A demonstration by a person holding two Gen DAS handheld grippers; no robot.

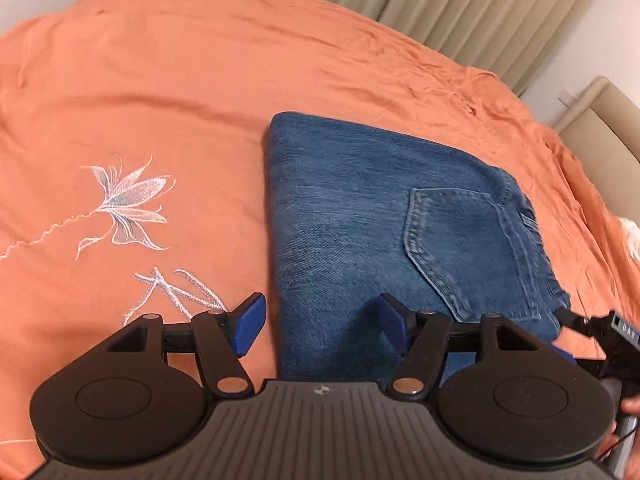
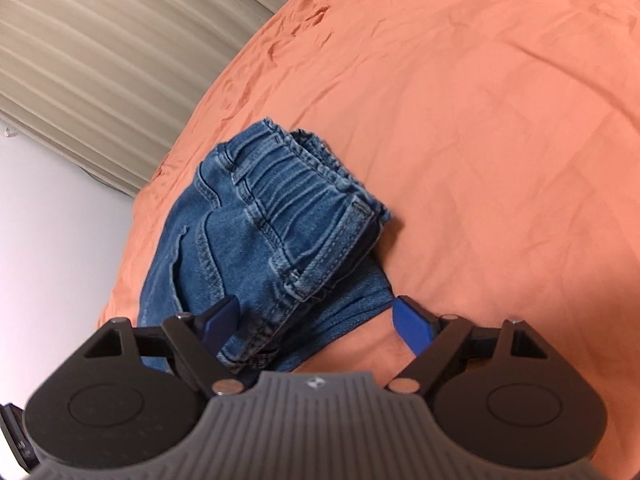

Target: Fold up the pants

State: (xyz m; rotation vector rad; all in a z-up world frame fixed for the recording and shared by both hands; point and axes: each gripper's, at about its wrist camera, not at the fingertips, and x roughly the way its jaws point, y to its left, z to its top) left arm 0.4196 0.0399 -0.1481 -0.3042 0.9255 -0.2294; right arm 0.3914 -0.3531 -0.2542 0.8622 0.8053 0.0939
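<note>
Blue denim pants (image 1: 360, 232) lie folded into a compact stack on the orange bedspread (image 1: 160, 80), back pocket facing up. My left gripper (image 1: 322, 328) is open above the stack's near left edge, and its blue pads grip nothing. In the right wrist view the pants (image 2: 256, 240) show their elastic waistband on top at the stack's end. My right gripper (image 2: 316, 324) is open over the waistband corner; denim lies between the spread pads but they do not press on it. The right gripper's body (image 1: 612, 340) peeks in at the left wrist view's right edge.
The orange bedspread (image 2: 480, 120) carries white embroidered flowers (image 1: 128, 204) left of the pants. Beige curtains (image 1: 460, 4) hang behind the bed, and a padded headboard (image 1: 600, 108) stands at the right. A white wall (image 2: 52, 220) lies past the bed's edge.
</note>
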